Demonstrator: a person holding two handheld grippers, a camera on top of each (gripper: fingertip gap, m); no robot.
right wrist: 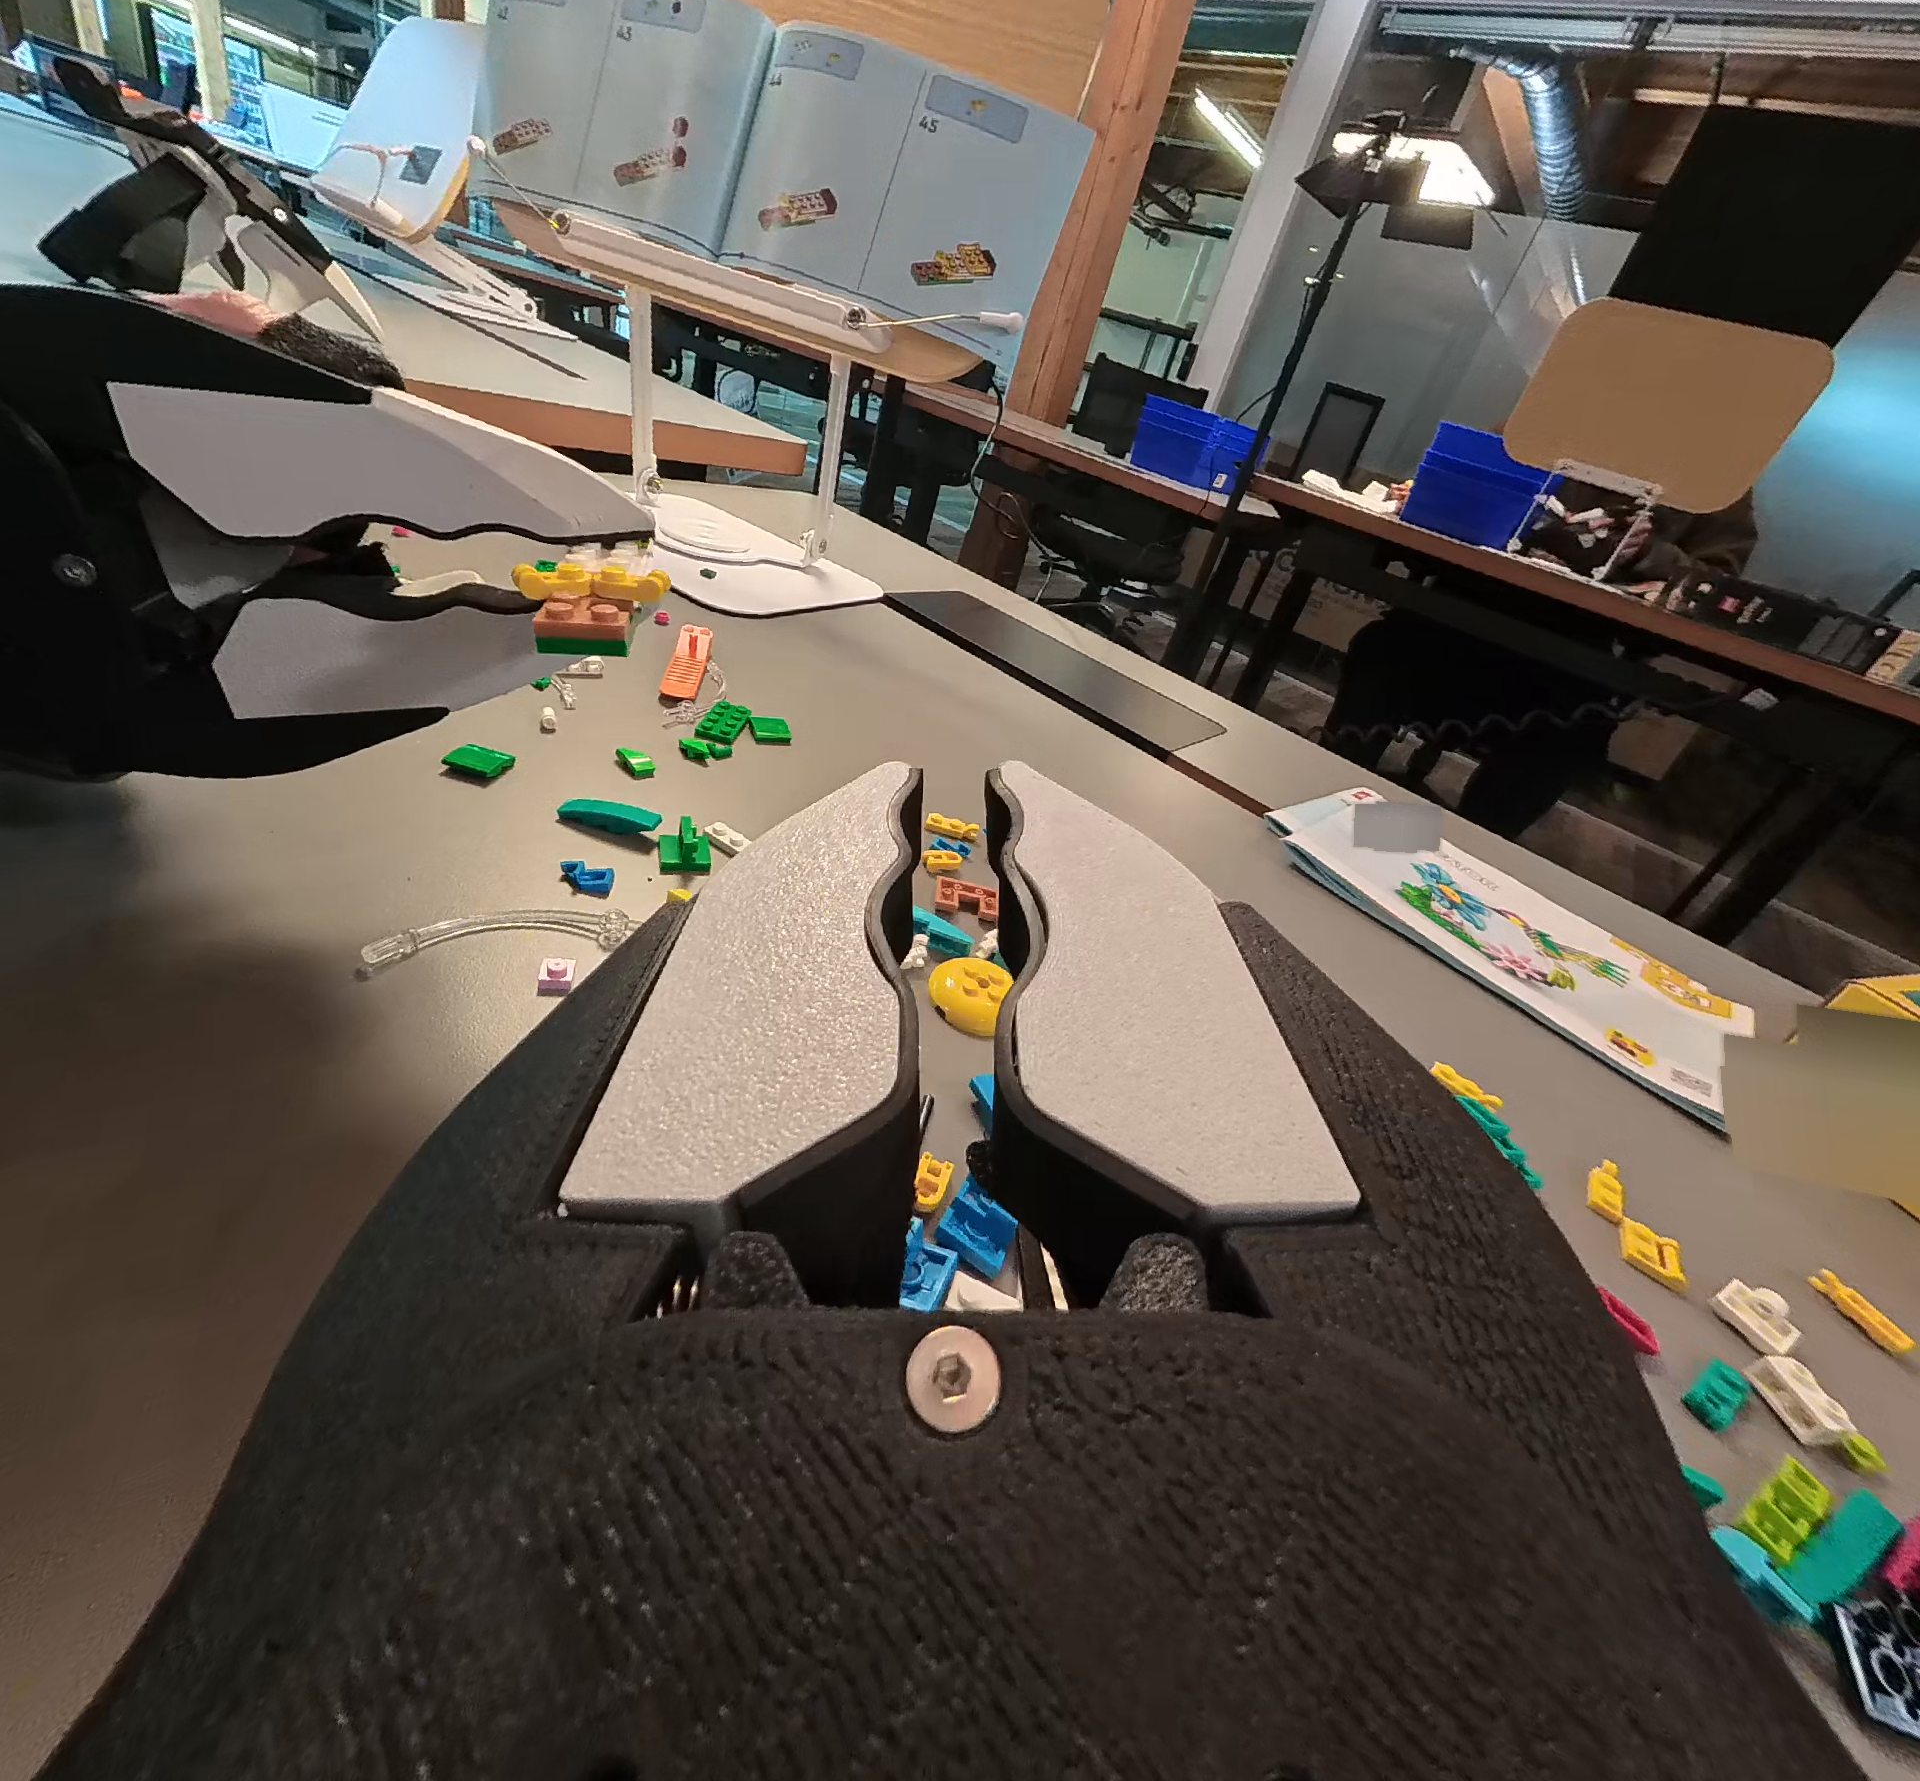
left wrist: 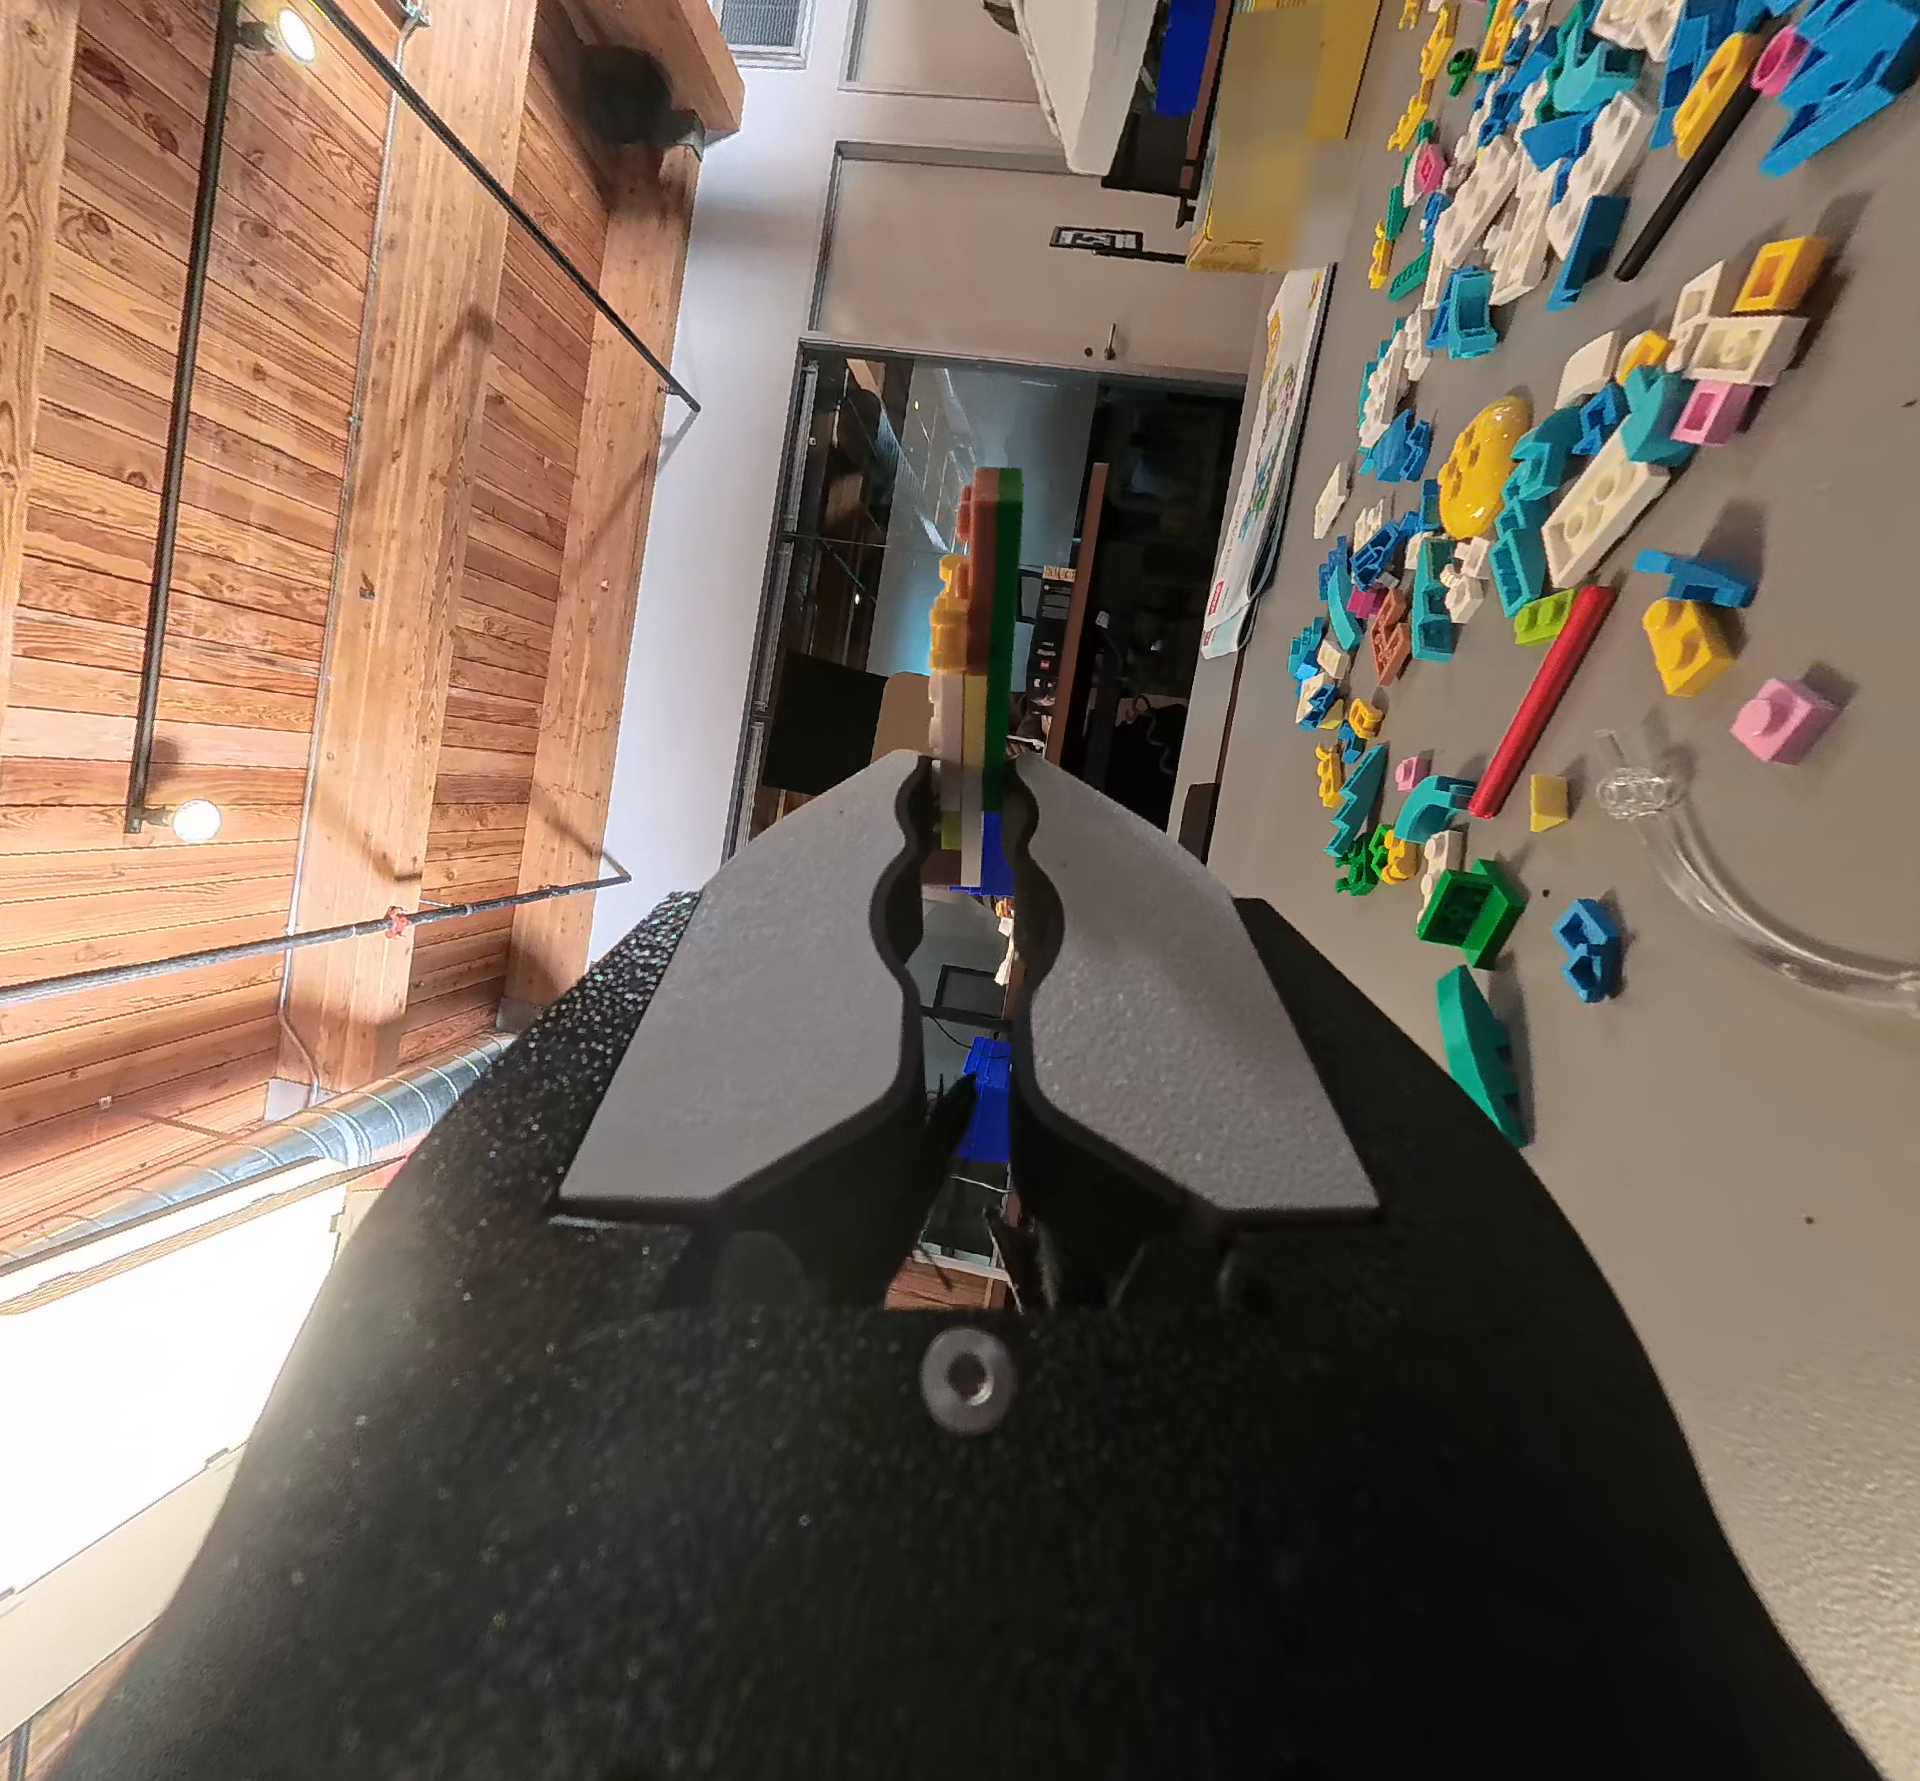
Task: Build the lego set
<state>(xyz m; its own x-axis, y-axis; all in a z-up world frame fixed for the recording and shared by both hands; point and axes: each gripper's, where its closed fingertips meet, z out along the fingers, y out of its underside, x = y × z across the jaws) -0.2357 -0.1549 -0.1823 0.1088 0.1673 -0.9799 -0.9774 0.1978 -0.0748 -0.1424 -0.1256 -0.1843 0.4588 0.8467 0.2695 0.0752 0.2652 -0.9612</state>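
My left gripper [left wrist: 966, 775] is shut on a small lego assembly [left wrist: 987, 609] of green, brown, yellow and white bricks and holds it up off the grey table [left wrist: 1714, 1264]. The right wrist view shows that gripper [right wrist: 592, 578] at the left, with the assembly [right wrist: 584, 625] sticking out of its tips above the table. My right gripper [right wrist: 953, 781] is empty, its jaws a narrow gap apart, low over loose bricks. A yellow round piece [right wrist: 968, 996] lies on the table under it.
An open instruction book [right wrist: 790, 162] rests on a white stand at the back. Loose bricks [left wrist: 1558, 121] cover the table, with a red bar [left wrist: 1543, 703], a clear curved tube [right wrist: 488, 931], an orange brick separator [right wrist: 688, 663], a leaflet [right wrist: 1507, 952] and a yellow box [left wrist: 1299, 69]. The grippers' ends are close to 10 cm from one another. The right tips stand about 12 cm off the yellow round piece [right wrist: 968, 996].
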